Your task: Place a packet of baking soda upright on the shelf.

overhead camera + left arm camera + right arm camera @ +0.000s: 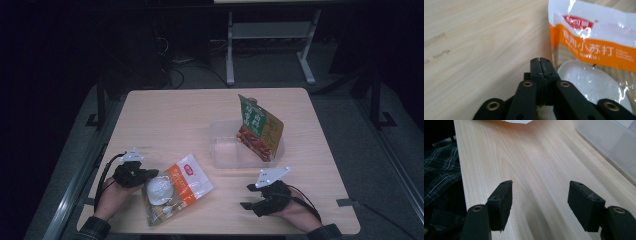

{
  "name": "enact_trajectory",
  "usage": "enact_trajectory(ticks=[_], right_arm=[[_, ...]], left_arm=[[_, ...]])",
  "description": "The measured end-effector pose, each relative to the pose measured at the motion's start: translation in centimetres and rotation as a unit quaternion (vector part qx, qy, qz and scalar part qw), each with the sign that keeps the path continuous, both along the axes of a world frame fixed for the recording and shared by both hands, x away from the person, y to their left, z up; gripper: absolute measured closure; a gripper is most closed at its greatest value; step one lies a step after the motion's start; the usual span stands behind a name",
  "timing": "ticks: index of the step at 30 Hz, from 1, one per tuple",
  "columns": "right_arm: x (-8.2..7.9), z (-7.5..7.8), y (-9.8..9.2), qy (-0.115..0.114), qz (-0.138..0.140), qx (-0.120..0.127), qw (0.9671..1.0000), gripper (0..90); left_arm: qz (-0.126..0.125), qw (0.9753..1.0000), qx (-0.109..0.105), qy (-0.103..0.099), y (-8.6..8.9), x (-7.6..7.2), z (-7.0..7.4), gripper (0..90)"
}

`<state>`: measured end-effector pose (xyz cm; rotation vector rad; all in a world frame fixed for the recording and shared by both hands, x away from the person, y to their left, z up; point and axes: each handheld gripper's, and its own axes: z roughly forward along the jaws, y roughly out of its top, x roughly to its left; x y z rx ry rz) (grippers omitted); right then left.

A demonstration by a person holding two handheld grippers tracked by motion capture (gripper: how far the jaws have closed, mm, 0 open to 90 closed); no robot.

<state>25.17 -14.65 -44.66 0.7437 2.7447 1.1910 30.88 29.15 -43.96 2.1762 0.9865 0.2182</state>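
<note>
Nearest, the left claw (541,62) sits pressed together beside the baking soda pouch (176,188), gripping nothing I can see, while the right claw (540,202) gapes idle; next likely means regrasping the pouch for the clear bin (222,150).

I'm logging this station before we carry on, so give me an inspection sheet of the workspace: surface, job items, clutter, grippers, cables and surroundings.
Surface: light wooden table, faint smudges seen in the left gripper view.
Job's things: orange-and-white pouch lying flat near the front left; clear plastic bin right of centre, with a green-and-red packet leaning in it.
Clutter: nothing seen.
Grippers: left gripper fingers closed at the pouch's left edge; whether they pinch the film, cannot tell. Right gripper fingers wide apart over bare wood, holding nothing.
Cables: black cable trailing from the left gripper; another from the right.
Surroundings: dim room, grey floor, a white frame behind the table.
</note>
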Motion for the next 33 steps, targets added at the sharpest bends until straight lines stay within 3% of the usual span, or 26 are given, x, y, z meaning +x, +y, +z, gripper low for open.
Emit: enact_trajectory(ticks=[3,7,11,14,20,28,29,30,32,33], right_arm=[[0.0,0.0,0.0,0.002,-0.002,0.0,1.0,36.0],[0.0,0.0,0.0,0.001,-0.001,0.001,1.0,35.9],[0.0,0.0,0.1,0.004,-0.003,0.0,1.0,35.9],[0.0,0.0,0.1,0.006,-0.003,0.0,1.0,35.9],[0.0,-0.1,0.1,0.004,0.002,0.0,1.0,35.8],[0.0,-0.1,0.1,0.008,0.001,0.001,1.0,35.7],[0.0,-0.1,0.1,0.008,0.001,0.001,1.0,35.7],[0.0,-0.1,0.1,0.008,0.001,0.001,1.0,35.7],[0.0,-0.1,0.1,0.008,0.001,0.001,1.0,35.7],[0.0,-0.1,0.1,0.008,0.001,0.001,1.0,35.7]], left_arm=[[-0.006,0.9999,-0.008,-0.011,0.0,0.1,0.7,82.1],[-0.034,0.9989,-0.017,-0.029,-0.7,0.0,1.7,64.3],[-0.063,0.9977,-0.021,-0.015,-1.9,0.3,1.8,45.0],[-0.08,0.9967,-0.004,-0.008,-3.1,0.6,1.5,33.3],[-0.104,0.9936,0.045,0.001,-5.1,1.5,0.7,20.8],[-0.119,0.9905,0.06,0.033,-5.5,1.9,-0.4,18.5],[-0.119,0.9906,0.056,0.037,-5.4,1.9,-0.4,19.5],[-0.112,0.9921,0.04,0.04,-5.5,1.9,-0.5,21.5],[-0.124,0.99,0.049,0.046,-5.2,2.0,-0.5,25.7],[-0.116,0.991,0.041,0.053,-5.2,2.0,-0.7,26.5]])
